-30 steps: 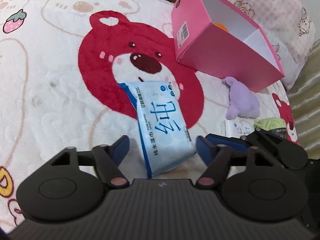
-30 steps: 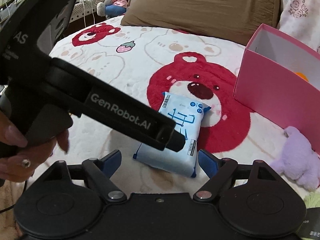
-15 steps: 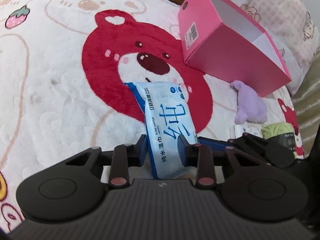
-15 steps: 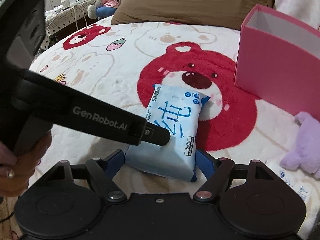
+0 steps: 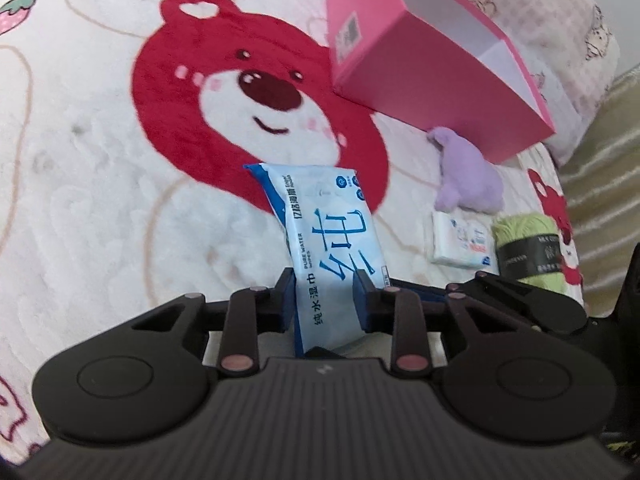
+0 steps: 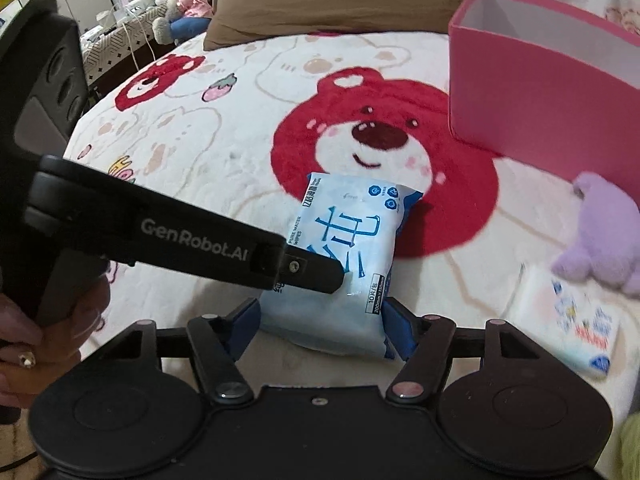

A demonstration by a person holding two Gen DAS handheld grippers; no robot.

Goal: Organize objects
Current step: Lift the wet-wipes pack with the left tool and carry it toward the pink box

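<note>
Wipes pack point(image 5: 328, 248) pinched in left gripper point(image 5: 325, 300), right gripper point(image 6: 320, 326) spread around it

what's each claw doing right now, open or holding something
Left claw: closed on the wipes pack.
Right claw: open, fingers on either side of the pack's near end, not squeezing it.

The wipes pack's point(image 5: 334, 248) near end is hidden behind the left gripper's point(image 5: 325, 300) body. The pink box's point(image 6: 540, 92) interior floor is out of sight, its right side cut by the frame. The small tissue pack point(image 6: 576, 320) is motion-blurred, its print illegible. The yarn label point(image 5: 528, 256) is unreadable.
</note>
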